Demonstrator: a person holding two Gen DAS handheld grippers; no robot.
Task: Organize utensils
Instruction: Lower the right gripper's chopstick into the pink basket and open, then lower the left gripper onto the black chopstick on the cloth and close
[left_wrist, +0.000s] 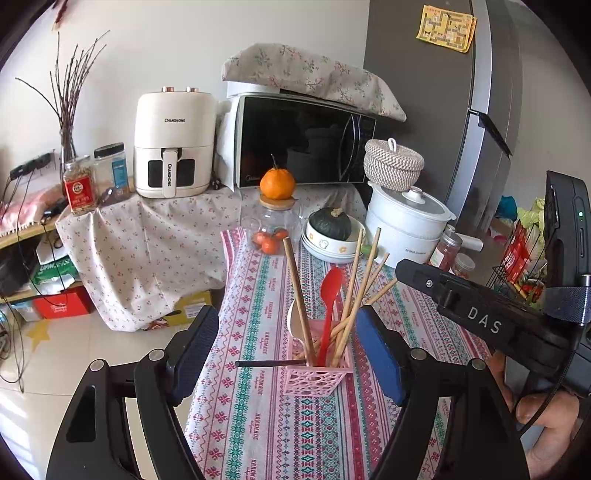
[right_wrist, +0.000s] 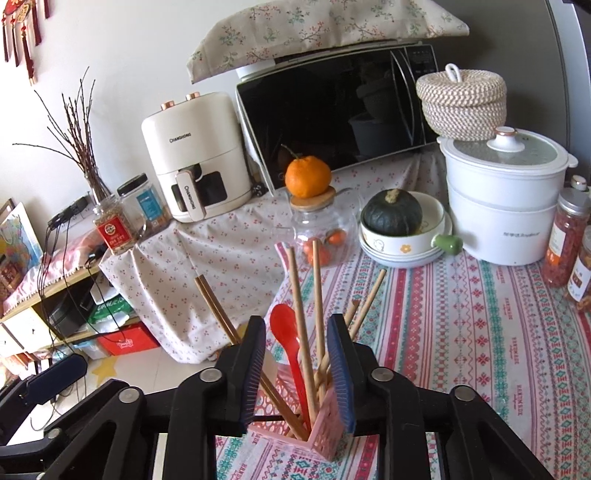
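A pink lattice utensil holder (left_wrist: 314, 380) stands on the patterned tablecloth. Several wooden chopsticks (left_wrist: 295, 280), a red spoon (left_wrist: 330, 291) and a white spoon (left_wrist: 295, 321) stand in it. My left gripper (left_wrist: 286, 310) is open, one finger on each side of the holder and clear of it. My right gripper (right_wrist: 297, 321) hovers over the holder (right_wrist: 328, 432), jaws partly apart. The red spoon (right_wrist: 284, 328) and some chopsticks (right_wrist: 295, 280) rise between its pads, which do not press on them. A brown pair of chopsticks (right_wrist: 214, 306) leans outside its left finger.
Behind the holder stand a glass jar (right_wrist: 321, 229) topped by an orange, a bowl (right_wrist: 402, 243) holding a dark squash, and a white pot (right_wrist: 506, 206). Jars (right_wrist: 565, 236) line the right side. The table's left edge (left_wrist: 225, 280) drops to the floor.
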